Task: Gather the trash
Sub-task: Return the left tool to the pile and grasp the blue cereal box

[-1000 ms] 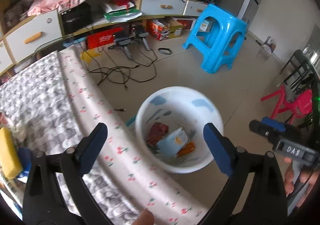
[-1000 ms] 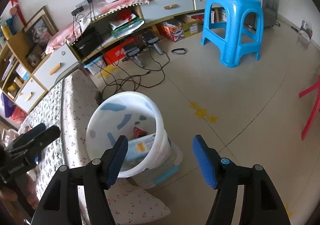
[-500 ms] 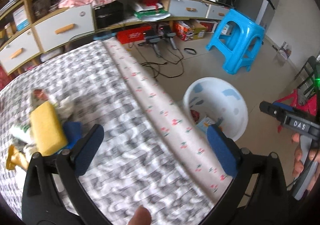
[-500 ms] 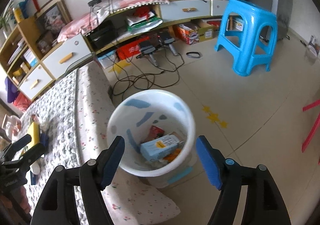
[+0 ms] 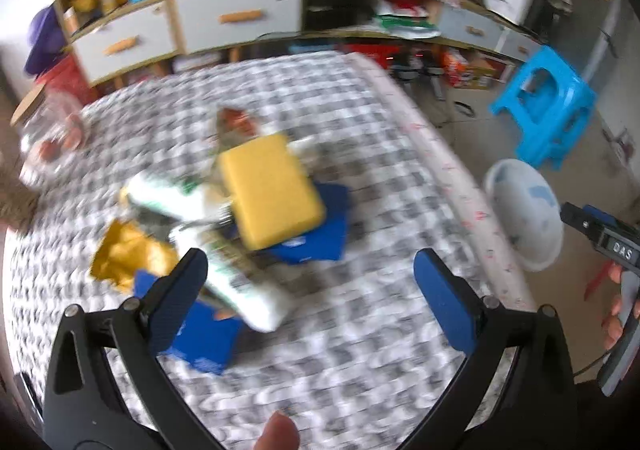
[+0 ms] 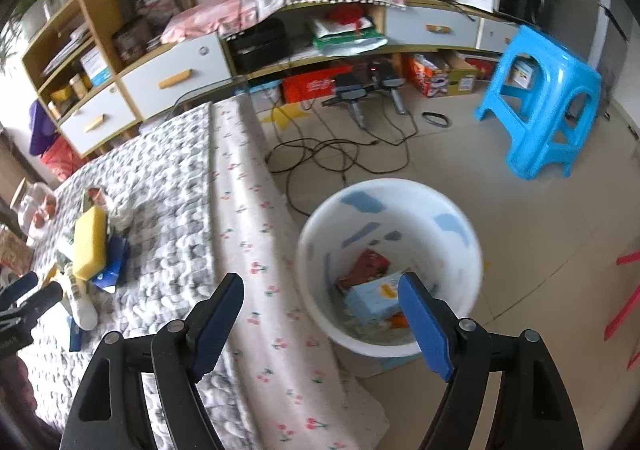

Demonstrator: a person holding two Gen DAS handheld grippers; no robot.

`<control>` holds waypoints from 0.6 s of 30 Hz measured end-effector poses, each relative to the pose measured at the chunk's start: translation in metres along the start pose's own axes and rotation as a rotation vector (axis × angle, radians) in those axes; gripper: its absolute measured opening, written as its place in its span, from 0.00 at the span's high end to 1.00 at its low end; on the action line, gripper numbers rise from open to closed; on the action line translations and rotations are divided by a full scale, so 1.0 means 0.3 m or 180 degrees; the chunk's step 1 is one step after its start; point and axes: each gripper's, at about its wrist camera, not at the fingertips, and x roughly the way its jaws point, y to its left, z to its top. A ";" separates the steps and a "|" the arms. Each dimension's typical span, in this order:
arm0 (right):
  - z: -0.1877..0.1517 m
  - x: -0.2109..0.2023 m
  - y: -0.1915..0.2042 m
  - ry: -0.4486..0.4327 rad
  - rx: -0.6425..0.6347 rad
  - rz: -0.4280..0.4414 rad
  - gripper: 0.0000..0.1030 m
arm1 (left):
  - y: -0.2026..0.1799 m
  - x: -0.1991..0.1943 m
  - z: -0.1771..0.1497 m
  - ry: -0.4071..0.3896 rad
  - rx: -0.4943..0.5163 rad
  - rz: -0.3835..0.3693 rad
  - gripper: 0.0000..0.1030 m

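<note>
Yellow sponge (image 5: pixel 270 192) tops loose wrappers (image 5: pixel 240 282) on the bed (image 5: pixel 360 350); left gripper (image 5: pixel 308 290) jaws wide apart and empty, so a grab could scatter the pile.

Bed (image 5: pixel 360 370): I see it covered by a grey-and-white checked blanket (image 6: pixel 168 210), with a white cherry-print sheet (image 6: pixel 272 290) along the edge nearest the floor.

On the blanket, one heap of trash:
- yellow sponge block (image 5: pixel 270 190), on top of the heap
- dark blue packet (image 5: pixel 324 234), under the sponge
- white wrappers with green print (image 5: pixel 168 196), blurred
- crumpled yellow wrapper (image 5: pixel 124 254)
- second blue packet (image 5: pixel 208 334), nearest me

Floor (image 6: pixel 500 178), beige tile:
- white bucket with blue patches (image 6: pixel 400 210), just beside the bed, holding a red packet (image 6: pixel 366 264) and a light blue carton (image 6: pixel 370 300)
- blue plastic stool (image 6: pixel 540 90)
- black cables (image 6: pixel 340 154), loose
</note>
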 end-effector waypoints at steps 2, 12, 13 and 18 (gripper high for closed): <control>0.002 0.008 0.039 0.0014 -0.0050 0.0027 0.21 | 0.067 0.006 -0.007 0.0082 -0.0128 0.0076 0.01; 0.006 0.058 0.220 0.0072 -0.0318 0.0124 0.21 | 0.356 0.085 -0.104 0.0635 -0.1105 0.0278 0.01; 0.007 0.062 0.235 0.0077 -0.0339 0.0135 0.21 | 0.368 0.090 -0.110 0.0659 -0.1173 0.0268 0.01; 0.005 0.078 0.304 0.0103 -0.0453 0.0160 0.21 | 0.413 0.127 -0.138 0.0724 -0.1560 0.0105 0.01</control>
